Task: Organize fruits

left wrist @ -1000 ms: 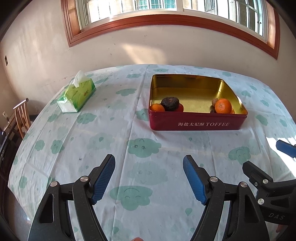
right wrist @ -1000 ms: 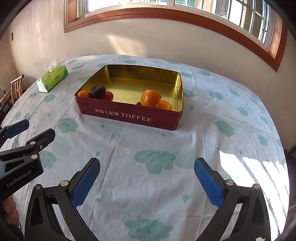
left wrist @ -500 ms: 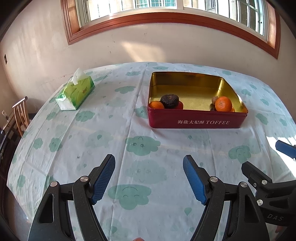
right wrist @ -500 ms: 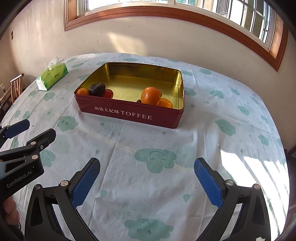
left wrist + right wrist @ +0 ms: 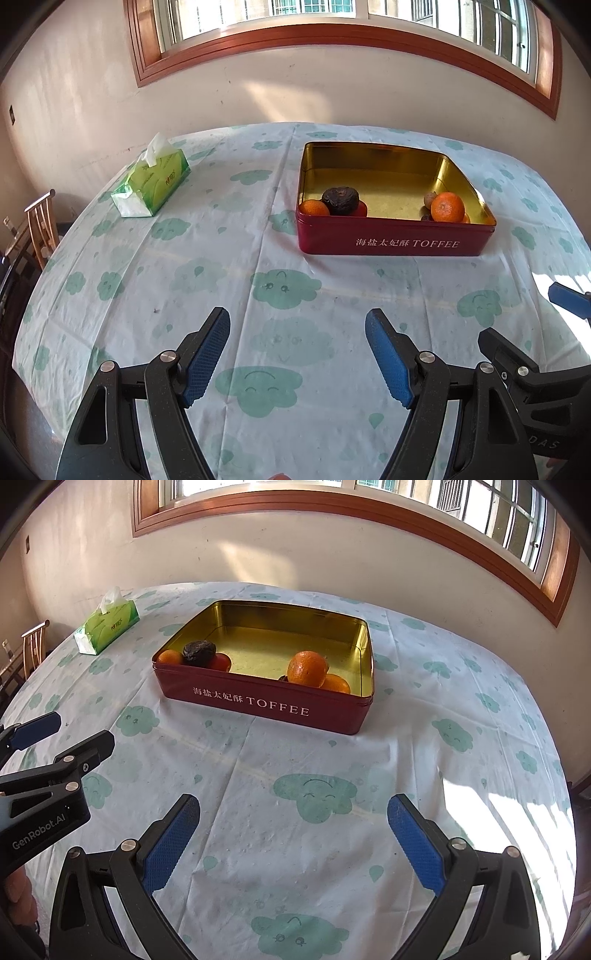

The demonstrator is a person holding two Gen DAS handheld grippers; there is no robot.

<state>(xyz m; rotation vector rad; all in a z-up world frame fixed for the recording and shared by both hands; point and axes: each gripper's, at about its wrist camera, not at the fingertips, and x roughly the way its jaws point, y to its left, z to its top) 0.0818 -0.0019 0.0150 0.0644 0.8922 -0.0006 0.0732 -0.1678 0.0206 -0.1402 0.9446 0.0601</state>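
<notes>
Ahead, I find the red toffee tin of fruit beyond both grippers, nearer my right gripper; left gripper fingers likewise wide, empty

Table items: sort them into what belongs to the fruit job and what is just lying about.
Belongs to the job:
red toffee tin
large orange
dark wrinkled fruit
small orange
red fruit

Just lying about:
green tissue box
wooden chair
</notes>
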